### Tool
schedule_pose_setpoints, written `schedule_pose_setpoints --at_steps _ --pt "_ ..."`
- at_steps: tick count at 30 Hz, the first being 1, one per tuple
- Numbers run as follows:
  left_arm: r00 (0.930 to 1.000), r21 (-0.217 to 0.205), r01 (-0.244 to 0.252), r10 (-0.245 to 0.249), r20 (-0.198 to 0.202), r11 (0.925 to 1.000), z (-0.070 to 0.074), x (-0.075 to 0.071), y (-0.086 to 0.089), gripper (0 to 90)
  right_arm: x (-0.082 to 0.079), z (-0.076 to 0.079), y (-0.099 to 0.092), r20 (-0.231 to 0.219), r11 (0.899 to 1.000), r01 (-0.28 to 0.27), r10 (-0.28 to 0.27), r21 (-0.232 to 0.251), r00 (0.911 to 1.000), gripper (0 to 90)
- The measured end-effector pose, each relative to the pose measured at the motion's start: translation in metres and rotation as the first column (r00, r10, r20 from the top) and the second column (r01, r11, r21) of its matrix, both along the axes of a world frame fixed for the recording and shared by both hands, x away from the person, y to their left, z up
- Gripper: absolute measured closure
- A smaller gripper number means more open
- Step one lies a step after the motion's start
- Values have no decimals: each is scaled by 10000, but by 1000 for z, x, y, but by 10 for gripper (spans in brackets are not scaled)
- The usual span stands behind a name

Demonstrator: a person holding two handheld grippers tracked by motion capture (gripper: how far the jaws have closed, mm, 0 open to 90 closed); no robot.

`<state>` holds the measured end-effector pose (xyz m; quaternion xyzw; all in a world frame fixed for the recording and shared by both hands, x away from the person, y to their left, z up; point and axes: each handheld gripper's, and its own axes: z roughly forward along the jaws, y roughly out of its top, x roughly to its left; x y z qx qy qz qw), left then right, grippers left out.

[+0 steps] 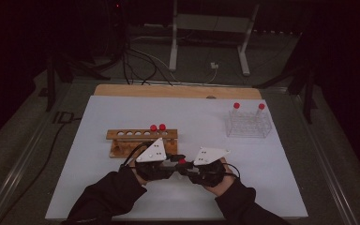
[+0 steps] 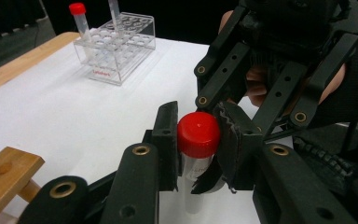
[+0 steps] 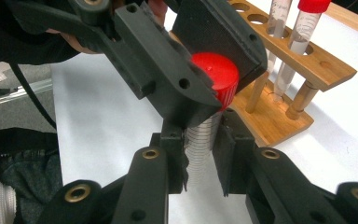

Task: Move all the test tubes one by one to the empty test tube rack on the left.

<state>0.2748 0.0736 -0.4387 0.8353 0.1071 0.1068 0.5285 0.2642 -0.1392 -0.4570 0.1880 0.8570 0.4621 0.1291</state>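
High view, lower centre of frame: both claws meet over the white worktop [image 1: 98, 187], just below the wooden rack [image 1: 143, 140]. Left claw [image 2: 198, 140] pinches the red cap [image 2: 198, 134] of a clear tube [image 3: 203, 140]. Right claw [image 3: 200, 149] pinches the tube's graduated body. Clear plastic rack [image 1: 248, 124] sits upper right.
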Motion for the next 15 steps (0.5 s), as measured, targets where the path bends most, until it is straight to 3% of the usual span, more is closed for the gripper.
schedule_pose_setpoints --at_steps 9,15 --pt "9999 -26 77 -77 88 10000 1 0 1 719 1 0 -1 -129 9999 -102 103 117 9999 735" --pt "9997 -224 -221 223 116 9995 8 3 11 719 2 -1 -4 -92 9996 67 -64 262 9999 597"
